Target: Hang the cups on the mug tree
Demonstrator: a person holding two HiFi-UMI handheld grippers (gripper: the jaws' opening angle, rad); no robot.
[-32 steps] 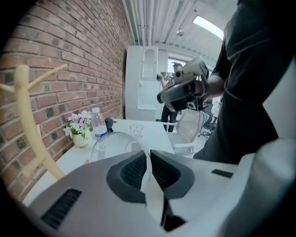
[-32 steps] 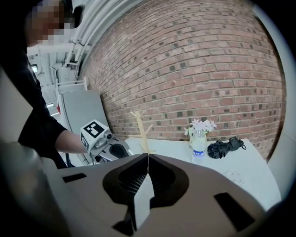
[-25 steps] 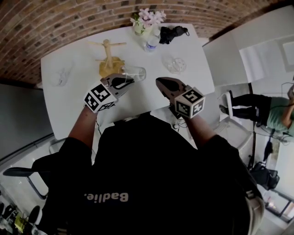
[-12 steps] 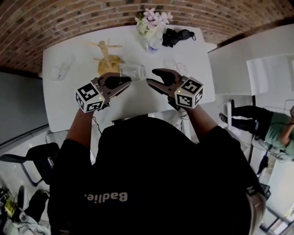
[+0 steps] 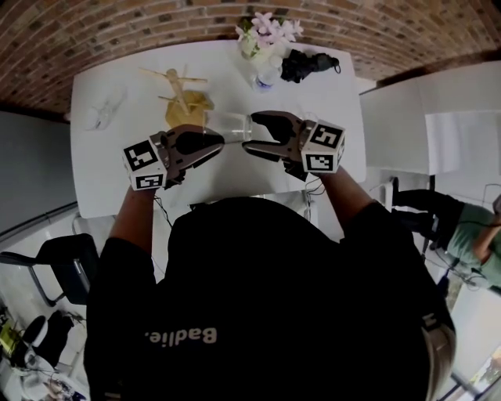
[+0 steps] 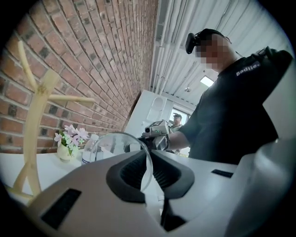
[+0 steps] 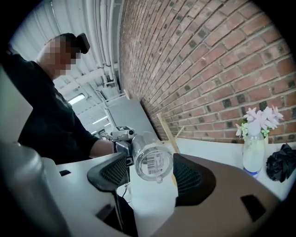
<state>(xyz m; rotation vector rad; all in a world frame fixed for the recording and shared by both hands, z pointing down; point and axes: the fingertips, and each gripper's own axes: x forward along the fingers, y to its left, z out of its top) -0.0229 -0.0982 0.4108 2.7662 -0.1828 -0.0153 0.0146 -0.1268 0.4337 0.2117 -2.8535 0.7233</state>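
Brick wall point(image 5: 117, 23) backs a white table point(image 5: 117, 180) in the head view, where a wooden mug tree point(image 5: 182, 88) stands near the far edge with flowers point(image 5: 266, 31), a bottle point(image 5: 266, 74) and a black bundle point(image 5: 309, 63) to its right. What looks like a second cup point(image 5: 98, 116) lies toward the table's left end, too faint to be sure of. Just in front of the tree a clear cup point(image 5: 228, 124) lies on its side in the air between the left gripper point(image 5: 215, 141) and the right gripper point(image 5: 252, 133), which point at each other. In the left gripper view the left gripper point(image 6: 149, 173) is clamped on the cup point(image 6: 121, 152) - its glass wall runs down between the two pads, mouth toward the camera. The tree point(image 6: 34, 125) rises at the left against the brick, with flowers point(image 6: 69, 139) and bottle point(image 6: 90, 149) beyond, and the right gripper point(image 6: 155, 132) faces back from the far side of the glass. In the right gripper view the right gripper point(image 7: 150, 178) has its jaws spread wide - the cup point(image 7: 152, 159) sits between them base first, a barcode label on its bottom, with a gap on the right side. Behind the cup are the left gripper point(image 7: 121, 136) and a limb of the tree point(image 7: 166, 132); flowers point(image 7: 261, 118) and the bundle point(image 7: 280, 162) are at the right.
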